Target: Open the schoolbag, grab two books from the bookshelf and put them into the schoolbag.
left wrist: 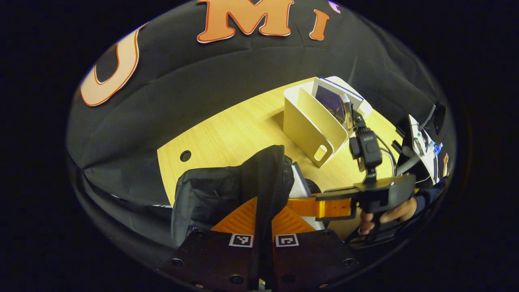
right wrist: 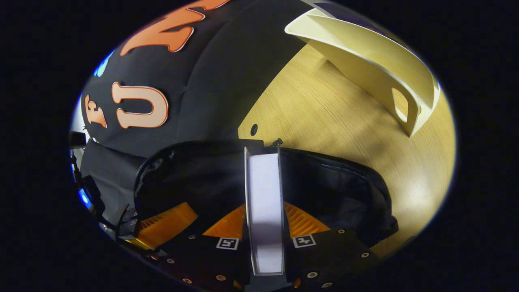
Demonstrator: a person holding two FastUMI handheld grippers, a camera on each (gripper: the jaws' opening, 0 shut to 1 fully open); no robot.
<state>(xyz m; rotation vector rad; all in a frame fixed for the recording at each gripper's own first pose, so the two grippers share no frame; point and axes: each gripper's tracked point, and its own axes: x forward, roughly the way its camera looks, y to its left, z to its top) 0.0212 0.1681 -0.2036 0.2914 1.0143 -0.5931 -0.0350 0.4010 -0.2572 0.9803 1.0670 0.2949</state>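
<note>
Left gripper [left wrist: 263,227] clenched on the black fabric edge of the schoolbag [left wrist: 211,198], flap pinched upright between both fingers, zipper teeth along the fold. 2 square fiducial markers on the finger mounts, no readable text. Right gripper [right wrist: 265,227] clamped on a book [right wrist: 264,202], white page edge facing camera, both fingers pressing its covers, book tip lowered into the open schoolbag [right wrist: 324,182] mouth. In left gripper view, right gripper [left wrist: 316,207] reaching in from the right over the bag, held by a hand [left wrist: 389,215] with a dark sleeve, small black camera on top. White page corner just behind the flap there. Schoolbag sitting on the wooden bench [left wrist: 235,129], near its front-left corner, round cable hole [left wrist: 185,155] beside it. Farther back, cream bookshelf [left wrist: 312,125] with dividers and a cut-out handle, standing on the bench well apart from the bag; 1 book [left wrist: 330,103] with a dark cover still leaning in it, cover writing too small to read. Same bookshelf [right wrist: 373,65] at upper right in right gripper view. No brand names legible anywhere.
</note>
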